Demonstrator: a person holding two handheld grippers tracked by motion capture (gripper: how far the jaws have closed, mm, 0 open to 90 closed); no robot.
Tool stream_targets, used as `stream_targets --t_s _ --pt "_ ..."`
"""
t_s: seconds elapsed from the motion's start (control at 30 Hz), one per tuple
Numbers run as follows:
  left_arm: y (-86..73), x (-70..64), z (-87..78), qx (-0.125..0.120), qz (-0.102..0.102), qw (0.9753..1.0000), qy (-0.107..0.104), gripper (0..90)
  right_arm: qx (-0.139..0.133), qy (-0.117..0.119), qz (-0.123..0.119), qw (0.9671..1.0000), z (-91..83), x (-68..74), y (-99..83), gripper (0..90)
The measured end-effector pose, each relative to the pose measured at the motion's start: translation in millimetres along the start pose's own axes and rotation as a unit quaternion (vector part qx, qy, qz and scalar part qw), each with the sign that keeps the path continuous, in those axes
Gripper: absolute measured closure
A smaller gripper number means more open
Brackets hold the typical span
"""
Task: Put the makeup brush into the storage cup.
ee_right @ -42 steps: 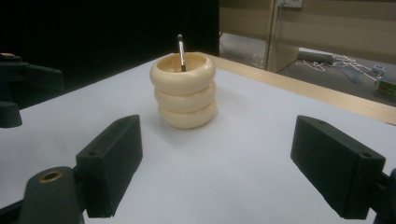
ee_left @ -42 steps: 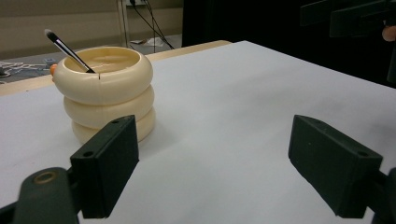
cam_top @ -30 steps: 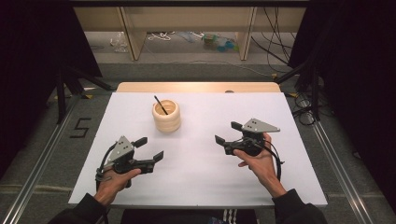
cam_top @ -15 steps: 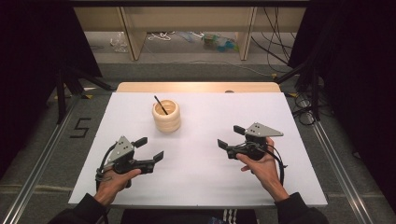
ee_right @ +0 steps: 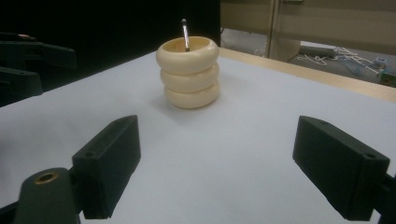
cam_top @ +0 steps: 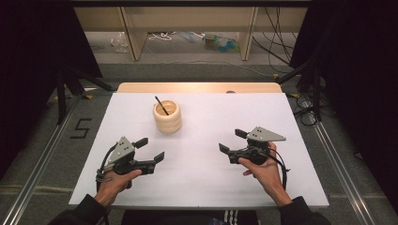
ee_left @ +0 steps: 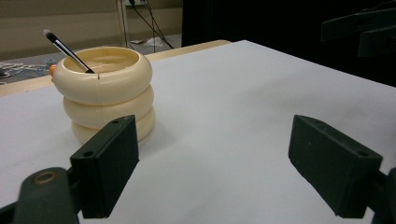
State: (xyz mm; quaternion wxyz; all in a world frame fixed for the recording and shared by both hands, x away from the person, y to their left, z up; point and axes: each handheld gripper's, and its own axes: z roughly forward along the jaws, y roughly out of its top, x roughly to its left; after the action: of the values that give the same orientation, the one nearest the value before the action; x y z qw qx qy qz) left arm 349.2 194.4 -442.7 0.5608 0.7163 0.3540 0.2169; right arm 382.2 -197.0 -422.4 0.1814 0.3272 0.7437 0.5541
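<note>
both grippers poised short of the holder — the approach step, nothing gripped yet

the cream, three-ringed wooden holder [cam_top: 167, 116] stands upright on the white table top [cam_top: 206, 178], toward the far left-centre, with a thin black brush [cam_top: 162, 105] leaning out of it. the left gripper [cam_top: 149, 149] and the right gripper [cam_top: 230, 141] rest near the person's edge, each with its jaws spread wide and empty, both pointed at the holder. the next move, as i judge it, calls for one gripper to steady the holder and the other to pinch the slim brush handle — a fine target. open sheet lies all around the holder; the far wooden edge [cam_top: 197, 87] sits behind it, well apart.
</note>
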Motion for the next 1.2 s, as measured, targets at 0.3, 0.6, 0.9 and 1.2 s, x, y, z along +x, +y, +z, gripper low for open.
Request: stream_targets --t_s 0.3,0.6,0.9,1.2 --pt "-0.2 -0.3 -0.1 0.001 0.002 1.0 0.0 15.7 0.002 0.001 -0.001 1.0 -6.2 2.6 -1.2 15.8" --pt "0.0 -0.1 -0.1 0.001 0.003 1.0 -0.001 15.7 0.01 -0.004 -0.001 0.9999 -11.4 4.4 -4.7 15.7" --pt "-0.1 -0.1 0.6 0.003 0.005 1.0 -0.003 15.7 0.008 -0.009 -0.004 0.9999 -18.1 5.0 -8.1 15.8" --pt "0.0 -0.4 0.3 0.002 0.005 1.0 -0.001 15.7 0.01 -0.005 0.0 0.9999 -23.4 7.6 -9.9 15.8"
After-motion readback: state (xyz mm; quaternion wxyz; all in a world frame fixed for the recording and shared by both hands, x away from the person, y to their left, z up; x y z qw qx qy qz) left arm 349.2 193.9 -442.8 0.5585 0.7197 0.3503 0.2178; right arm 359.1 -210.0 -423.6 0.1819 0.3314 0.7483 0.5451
